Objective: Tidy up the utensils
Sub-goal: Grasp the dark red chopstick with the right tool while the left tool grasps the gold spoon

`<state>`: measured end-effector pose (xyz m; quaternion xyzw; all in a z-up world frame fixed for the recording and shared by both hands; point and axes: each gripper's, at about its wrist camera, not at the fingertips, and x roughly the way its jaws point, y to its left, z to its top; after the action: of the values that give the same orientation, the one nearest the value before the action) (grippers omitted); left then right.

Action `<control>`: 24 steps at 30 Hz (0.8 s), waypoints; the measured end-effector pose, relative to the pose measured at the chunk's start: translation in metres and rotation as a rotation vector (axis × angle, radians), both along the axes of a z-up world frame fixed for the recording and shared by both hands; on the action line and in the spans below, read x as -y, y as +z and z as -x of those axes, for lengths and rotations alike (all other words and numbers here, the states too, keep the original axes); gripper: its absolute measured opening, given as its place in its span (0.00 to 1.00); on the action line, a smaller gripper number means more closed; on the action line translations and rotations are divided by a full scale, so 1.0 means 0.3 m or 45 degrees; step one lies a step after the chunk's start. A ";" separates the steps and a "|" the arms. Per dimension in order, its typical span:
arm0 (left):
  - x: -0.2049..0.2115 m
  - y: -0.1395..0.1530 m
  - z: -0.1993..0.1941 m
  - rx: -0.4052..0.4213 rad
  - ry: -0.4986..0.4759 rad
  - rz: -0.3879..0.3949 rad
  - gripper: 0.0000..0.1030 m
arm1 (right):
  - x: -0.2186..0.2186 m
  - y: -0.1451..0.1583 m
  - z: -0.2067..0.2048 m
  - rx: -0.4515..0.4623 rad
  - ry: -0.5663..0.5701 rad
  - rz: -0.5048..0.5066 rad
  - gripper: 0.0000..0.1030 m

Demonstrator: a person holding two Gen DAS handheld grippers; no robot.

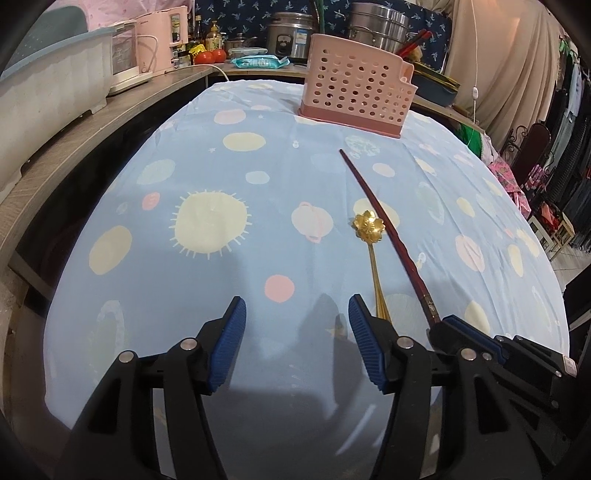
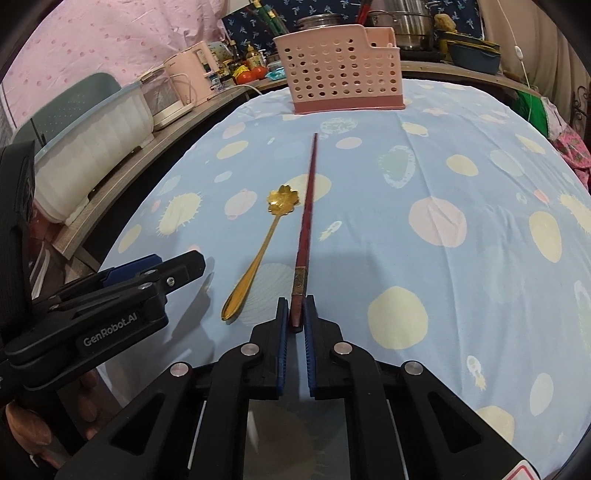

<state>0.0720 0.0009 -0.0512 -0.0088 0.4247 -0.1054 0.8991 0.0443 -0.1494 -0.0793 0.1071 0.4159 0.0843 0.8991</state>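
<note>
Dark red chopsticks point(image 2: 306, 214) lie on the blue patterned tablecloth point(image 2: 443, 280), tips pointing toward a pink perforated utensil holder point(image 2: 340, 77) at the far end. My right gripper point(image 2: 296, 314) is shut on their thick near end. The chopsticks point(image 1: 384, 229) and holder point(image 1: 354, 96) also show in the left wrist view. A gold flower-shaped spoon point(image 2: 258, 251) lies just left of the chopsticks. My left gripper point(image 1: 297, 314) stands open above bare cloth, its right finger next to the spoon point(image 1: 371, 251) handle. In the right wrist view the left gripper point(image 2: 177, 266) sits at the left edge.
A wooden shelf point(image 1: 110, 122) runs along the left with a white tub point(image 1: 48, 99), a pink appliance point(image 1: 159, 40), bottles and tomatoes. Steel pots point(image 1: 376, 26) stand behind the holder. Clothes hang at the far right point(image 1: 561, 147). A hand point(image 2: 33, 428) holds the left gripper.
</note>
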 end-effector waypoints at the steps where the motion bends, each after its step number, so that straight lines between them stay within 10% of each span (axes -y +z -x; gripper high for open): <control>1: 0.001 -0.001 0.002 0.000 -0.004 0.000 0.54 | 0.005 0.001 0.002 0.002 -0.008 -0.002 0.07; 24: 0.106 -0.029 0.042 -0.034 -0.121 0.009 0.56 | 0.094 0.002 0.020 0.016 -0.120 -0.032 0.07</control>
<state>0.0594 -0.0309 -0.0600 0.0070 0.4362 -0.1493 0.8874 0.0383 -0.1776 -0.0787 0.1374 0.4037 0.0477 0.9033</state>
